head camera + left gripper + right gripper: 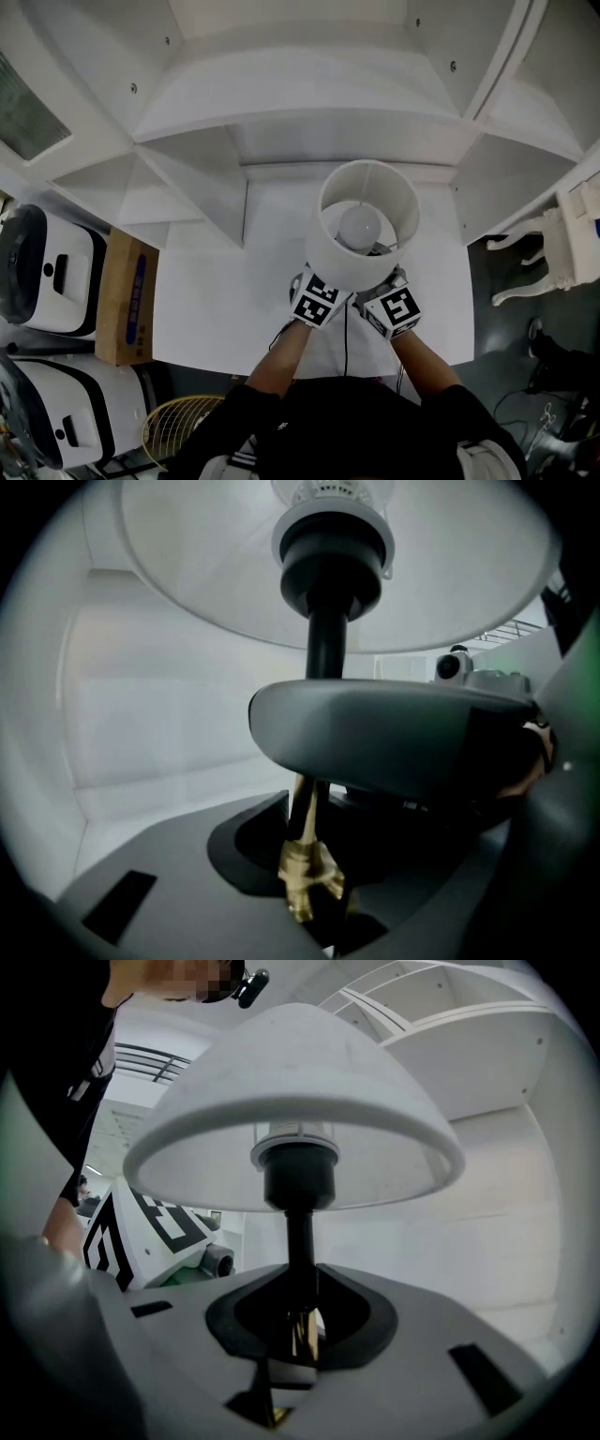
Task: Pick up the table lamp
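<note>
The table lamp has a white drum shade (367, 225), a bulb inside (360, 226) and a thin black stem (299, 1241) with a gold lower part (306, 869). It hangs over the white tabletop (225, 300), and both grippers hold it below the shade. My left gripper (314, 855) is shut on the gold part of the stem; its marker cube (317, 298) shows under the shade's near rim. My right gripper (298, 1330) is shut on the stem, which sits in the jaws' dark notch; its cube (396, 311) is beside the left one. The shade hides both sets of fingertips in the head view.
A white shelf unit (309, 103) rises behind the table. At the left stand a cardboard box (125, 298) and two white appliances (42, 267). A white chair (553, 253) is at the right. A thin black cable (345, 342) runs from the lamp toward me.
</note>
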The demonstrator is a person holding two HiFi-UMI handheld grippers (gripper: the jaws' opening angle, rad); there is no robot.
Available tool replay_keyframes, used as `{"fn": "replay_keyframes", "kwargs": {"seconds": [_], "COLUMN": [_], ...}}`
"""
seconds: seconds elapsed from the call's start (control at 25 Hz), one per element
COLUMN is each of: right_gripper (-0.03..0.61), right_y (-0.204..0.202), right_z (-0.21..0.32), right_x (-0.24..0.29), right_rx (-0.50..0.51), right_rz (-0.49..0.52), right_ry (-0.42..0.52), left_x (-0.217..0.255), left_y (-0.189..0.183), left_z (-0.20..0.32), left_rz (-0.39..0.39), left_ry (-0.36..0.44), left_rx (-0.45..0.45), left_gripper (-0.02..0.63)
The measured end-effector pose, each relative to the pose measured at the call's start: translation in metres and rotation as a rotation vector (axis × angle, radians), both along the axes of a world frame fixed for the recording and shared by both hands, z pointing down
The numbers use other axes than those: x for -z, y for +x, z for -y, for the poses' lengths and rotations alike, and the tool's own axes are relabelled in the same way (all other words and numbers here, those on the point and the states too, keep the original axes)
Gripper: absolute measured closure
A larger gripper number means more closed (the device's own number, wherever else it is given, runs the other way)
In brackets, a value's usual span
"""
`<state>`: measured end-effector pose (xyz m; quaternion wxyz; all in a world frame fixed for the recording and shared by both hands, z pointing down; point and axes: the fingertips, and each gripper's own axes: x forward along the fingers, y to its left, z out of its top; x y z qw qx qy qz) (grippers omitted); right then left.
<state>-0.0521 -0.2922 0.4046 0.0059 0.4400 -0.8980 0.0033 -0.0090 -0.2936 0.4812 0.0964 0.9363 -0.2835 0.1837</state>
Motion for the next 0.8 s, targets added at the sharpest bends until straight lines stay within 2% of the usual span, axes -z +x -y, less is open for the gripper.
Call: {"fn": "replay_keyframes", "kwargs": {"seconds": [0.12,0.32,0.64,0.8], "right_gripper": [0.499,0.499,0.499,0.499], "right_y": [0.002,-0.001,-0.019,-0.019], "right_z": [0.023,0.052,0.046,0.045], "right_x": [-0.014,-0.008,0.0,0.003], "right_rx": [0.008,0.015,0.043,0.026], "right_rz": [-0.007,0.011,0.02,0.021], "right_ry": [-0.013,0.006,-0.005,0.01], "left_x": [-0.012,-0.011,-0.014,-0.005], "left_y": [0.001,-0.004,-0.018,-0.022], "left_z": [0.022,0.052,0.048,0.045], "left_rz": [-0.002,0.007,-0.011,-0.021], "left_ry": [-0.018,0.006,0.018,0.041], "left_rx": [0.012,0.028,0.045,0.053], "left_gripper": [0.514,0.514,0.514,0.514]}}
